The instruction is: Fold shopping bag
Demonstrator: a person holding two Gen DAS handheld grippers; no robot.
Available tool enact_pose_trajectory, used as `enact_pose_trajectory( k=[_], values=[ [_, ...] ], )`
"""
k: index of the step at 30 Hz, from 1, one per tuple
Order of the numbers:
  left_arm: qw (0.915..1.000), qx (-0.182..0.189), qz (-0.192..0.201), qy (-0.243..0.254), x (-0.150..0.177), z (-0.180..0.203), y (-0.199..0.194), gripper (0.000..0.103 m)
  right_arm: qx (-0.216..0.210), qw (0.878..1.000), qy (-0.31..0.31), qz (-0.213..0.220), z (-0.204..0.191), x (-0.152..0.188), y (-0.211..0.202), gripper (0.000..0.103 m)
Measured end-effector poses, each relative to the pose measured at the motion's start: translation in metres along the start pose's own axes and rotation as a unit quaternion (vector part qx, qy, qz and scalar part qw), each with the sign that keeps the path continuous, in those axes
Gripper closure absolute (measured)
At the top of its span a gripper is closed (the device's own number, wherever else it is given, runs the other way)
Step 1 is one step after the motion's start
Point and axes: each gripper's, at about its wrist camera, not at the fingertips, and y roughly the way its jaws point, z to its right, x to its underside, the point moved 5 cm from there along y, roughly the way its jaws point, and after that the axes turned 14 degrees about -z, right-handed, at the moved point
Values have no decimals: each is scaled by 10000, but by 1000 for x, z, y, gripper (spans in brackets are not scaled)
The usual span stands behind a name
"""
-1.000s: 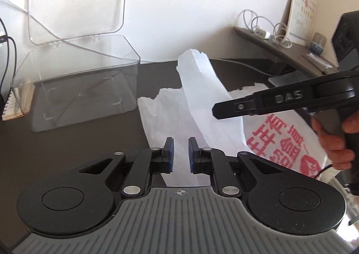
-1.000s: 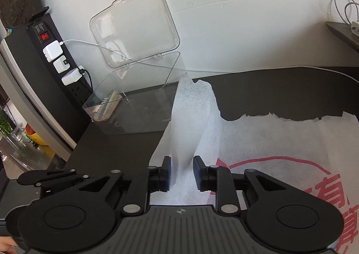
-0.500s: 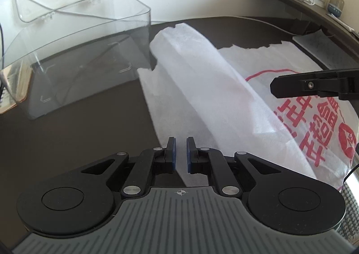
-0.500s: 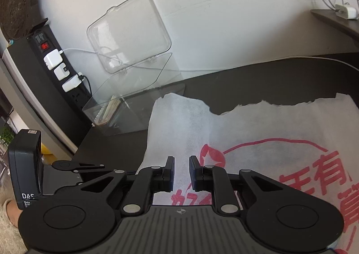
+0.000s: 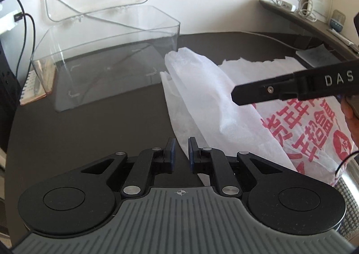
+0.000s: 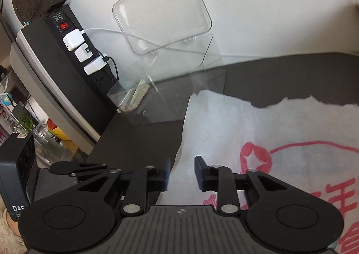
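Judging from how the shopping bag (image 5: 224, 105) lies, you are somewhere in the middle of the fold. It rests on the dark tabletop (image 5: 89, 132), just beside the clear plastic box (image 5: 105, 60) with its raised lid. One long white strip of the bag is laid over onto the body, forming a puffy ridge from the far end toward your left hand-held gripper (image 5: 180, 153). That looks like one lengthwise fold in place, though loose and not pressed flat. The rest of the bag spreads wide to the right, red printing face up, with its ragged far edge open on the tabletop.

Your left hand-held gripper has a narrow gap between its blue pads; the bag's near edge runs past the right pad and nothing is pinched. Your right hand-held gripper (image 6: 181, 169) stands released with a wider gap, hovering over the bag's left edge (image 6: 246, 123) and holding no fabric. In the left view its black finger (image 5: 280, 90) crosses above the printed area.

What remains, as far as you can see: the bag is still broad and long, so it needs further folds to become a compact packet, and the ridge needs flattening so it does not spring back.
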Motion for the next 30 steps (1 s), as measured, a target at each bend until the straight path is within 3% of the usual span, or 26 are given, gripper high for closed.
enact_pose_trajectory(
  k=[2,3,4,6,8,10,13,15,18,19,22,23,24,26,28,30],
  values=[
    [9994,-146,-119,277,2,7,5,90,118,9995,-160,-226,-8,-1,6,56],
    [9989,-246,-168,361,4,9,8,90,163,9990,-234,-343,-12,-1,10,50],
    [9982,-349,-214,436,5,10,11,90,191,9984,-307,-430,-16,0,14,37],
    [9976,-472,-268,428,8,12,16,90,317,9972,-439,-518,-24,3,24,34],
    [9973,-546,-291,406,11,13,19,90,542,9960,-502,-511,-27,4,34,39],
    [9973,-560,-274,384,11,14,19,91,767,9939,-503,-620,-25,1,46,50],
    [9974,-581,-250,350,12,16,20,92,1105,9889,-617,-780,-21,0,60,87],
    [9974,-595,-233,328,13,17,20,92,1165,9884,-638,-742,-19,0,61,99],
    [9982,-511,-175,259,15,15,19,93,954,9927,-528,-513,-17,-2,50,99],
    [9985,-481,-154,234,16,14,19,93,707,9956,-448,-428,-17,-4,46,100],
    [9988,-436,-128,179,18,15,17,92,330,9980,-196,-495,-13,-6,51,99],
    [9986,-495,-136,106,19,12,14,90,290,9979,-163,-547,-12,-6,56,98],
    [9983,-563,-145,23,20,8,11,82,241,9977,-119,-623,-12,-5,63,88],
    [9973,-703,-88,-178,24,-2,-2,78,48,9972,58,-738,-8,-2,74,74],
    [9955,-848,69,-424,29,-16,-22,77,-251,9966,260,-743,-5,-1,75,47],
    [9960,-687,321,-467,32,-20,-45,78,-567,9950,421,-708,-2,-1,70,44]
  ],
)
